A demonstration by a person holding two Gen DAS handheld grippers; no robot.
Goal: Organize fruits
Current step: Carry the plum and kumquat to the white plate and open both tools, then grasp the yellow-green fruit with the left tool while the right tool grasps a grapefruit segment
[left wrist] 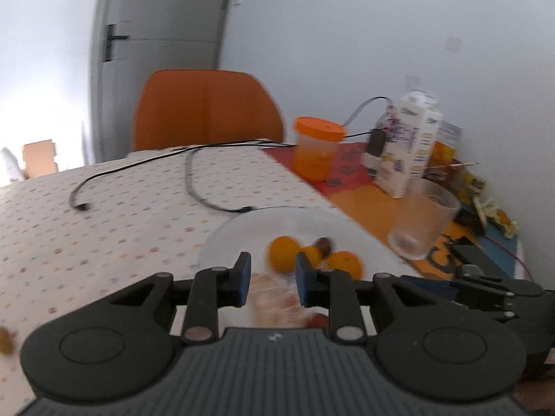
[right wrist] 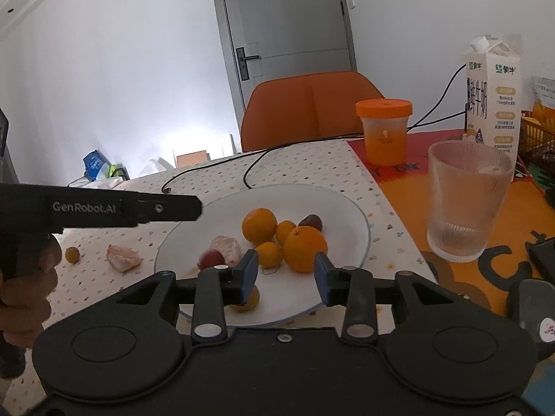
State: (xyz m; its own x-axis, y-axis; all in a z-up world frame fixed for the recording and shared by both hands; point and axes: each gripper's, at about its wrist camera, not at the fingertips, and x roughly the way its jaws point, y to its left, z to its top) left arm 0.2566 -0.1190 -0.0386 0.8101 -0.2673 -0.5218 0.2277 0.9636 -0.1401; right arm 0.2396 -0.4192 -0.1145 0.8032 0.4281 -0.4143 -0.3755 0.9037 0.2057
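A white plate (right wrist: 347, 208) holds two oranges (right wrist: 304, 249), small yellow-orange fruits (right wrist: 270, 253), a dark date (right wrist: 311, 222), a red fruit (right wrist: 210, 258) and a pale peeled piece (right wrist: 227, 247). My right gripper (right wrist: 286, 274) is open and empty over the plate's near edge. A peeled segment (right wrist: 123, 258) and a small yellow-green fruit (right wrist: 72, 254) lie on the cloth left of the plate. My left gripper (left wrist: 272, 279) is open above the plate (left wrist: 347, 228), over a blurred pale peeled piece (left wrist: 274, 300); it also shows in the right wrist view (right wrist: 199, 207).
A ribbed glass (right wrist: 466, 201), an orange-lidded jar (right wrist: 384, 131) and a milk carton (right wrist: 492, 93) stand right of the plate. Black cables (left wrist: 138, 173) cross the dotted tablecloth. An orange chair (left wrist: 208, 107) stands behind the table. Snack packets (left wrist: 485, 194) lie by the wall.
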